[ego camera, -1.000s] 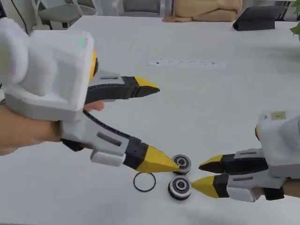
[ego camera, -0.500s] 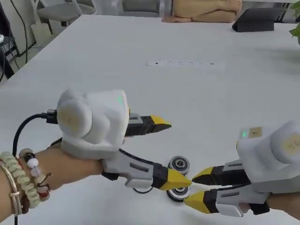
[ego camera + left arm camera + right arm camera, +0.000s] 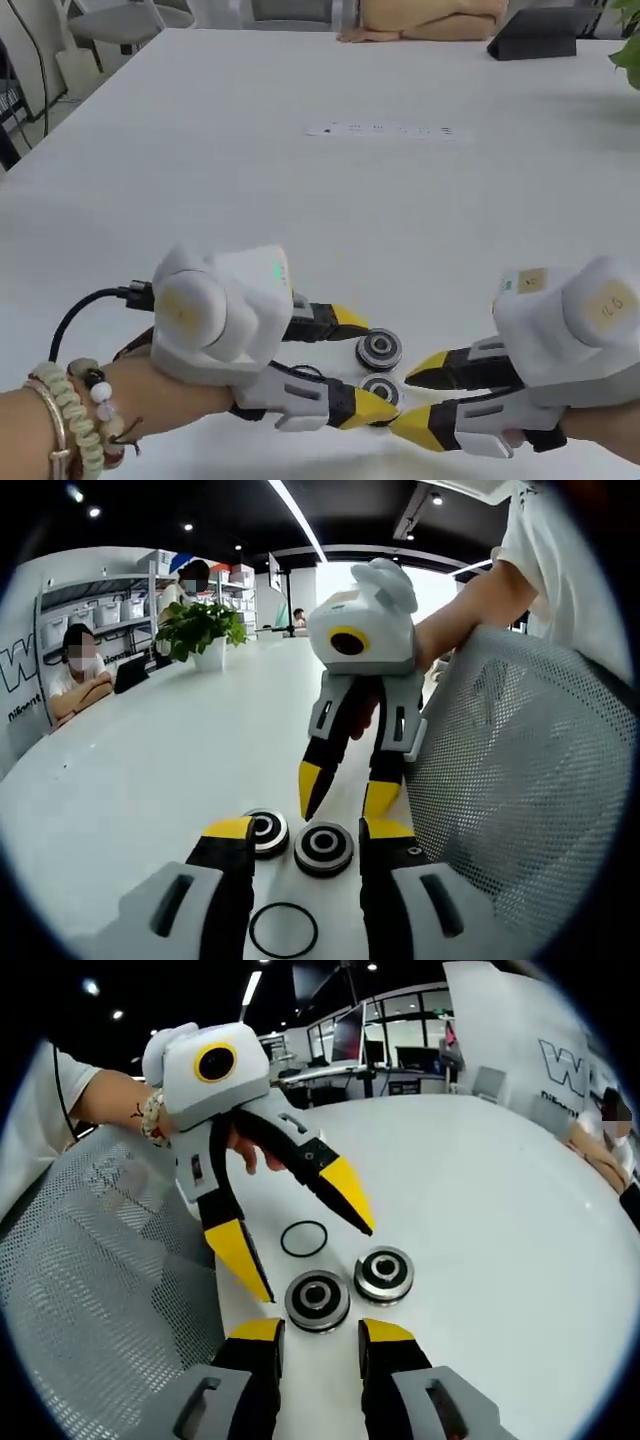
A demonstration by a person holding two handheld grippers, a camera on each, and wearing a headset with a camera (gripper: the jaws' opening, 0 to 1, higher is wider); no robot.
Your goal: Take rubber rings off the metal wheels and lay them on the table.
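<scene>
Two small metal wheels (image 3: pixel 379 349) (image 3: pixel 380 390) lie flat on the white table, side by side. In the left gripper view, one wheel (image 3: pixel 265 832) and the other wheel (image 3: pixel 323 848) sit just ahead of my left gripper (image 3: pixel 307 830), which is open with nothing held. A loose black rubber ring (image 3: pixel 283 930) lies on the table between its jaws. My right gripper (image 3: pixel 321 1331) is open and points at the wheels (image 3: pixel 317 1301) (image 3: pixel 384 1274) from the opposite side; the ring (image 3: pixel 304 1238) lies beyond them. In the head view the left gripper (image 3: pixel 372 365) and right gripper (image 3: pixel 412 397) nearly meet.
A mesh chair back (image 3: pixel 520 780) stands close to the table edge beside the wheels. Far across the table are a white strip (image 3: pixel 380 130), a dark case (image 3: pixel 545 35) and a potted plant (image 3: pixel 200 630). People sit at the far side.
My left gripper has come down from high above the table to table level, its jaws now flanking the wheels and covering the ring in the head view. The right gripper has edged closer.
</scene>
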